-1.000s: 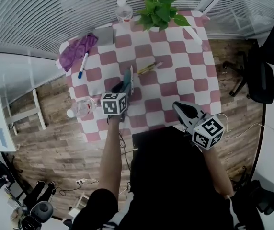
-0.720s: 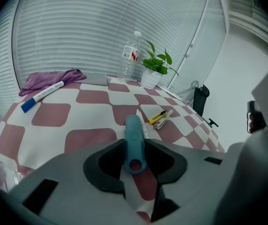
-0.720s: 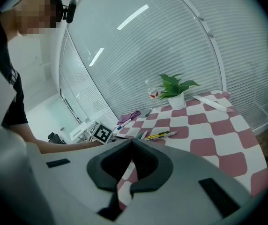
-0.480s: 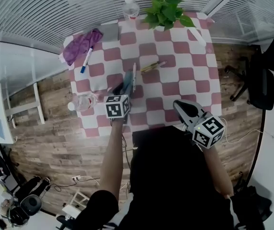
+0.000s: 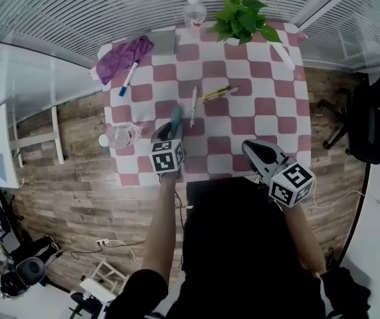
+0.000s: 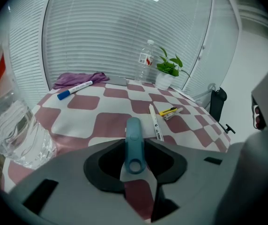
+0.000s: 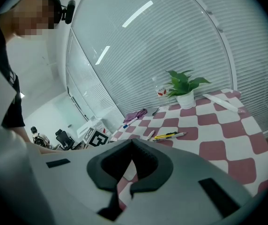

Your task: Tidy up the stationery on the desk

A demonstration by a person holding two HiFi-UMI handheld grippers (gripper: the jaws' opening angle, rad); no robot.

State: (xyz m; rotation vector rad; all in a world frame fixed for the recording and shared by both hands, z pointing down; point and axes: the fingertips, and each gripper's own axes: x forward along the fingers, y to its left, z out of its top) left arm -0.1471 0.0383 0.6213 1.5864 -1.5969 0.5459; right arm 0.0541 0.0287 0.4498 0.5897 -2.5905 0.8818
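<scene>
A teal, flat-handled tool (image 6: 134, 139) with a hole in its near end lies on the checked table (image 5: 256, 125). My left gripper (image 6: 135, 150) stands round that end, with a gap on each side. Its jaws have just been closing a little with the tool between them, but no pad presses on it. In the head view the tool (image 5: 176, 117) pokes out ahead of the left gripper (image 5: 174, 126). A white pen (image 5: 193, 105) lies just right of it, and a yellow pen (image 5: 216, 93) lies further back. My right gripper (image 5: 246, 145) hangs shut and empty over the near right edge.
A blue-capped marker (image 5: 128, 74) rests by a purple cloth (image 5: 120, 57) at the far left corner. A clear bottle (image 5: 118, 137) lies at the left edge. An upright bottle (image 5: 194, 10) and a potted plant (image 5: 243, 15) stand at the back. An office chair (image 5: 369, 118) is off to the right.
My left gripper has drawn back a little toward the table's near edge. The white pen has stayed where it lay. The right gripper has hardly moved.
</scene>
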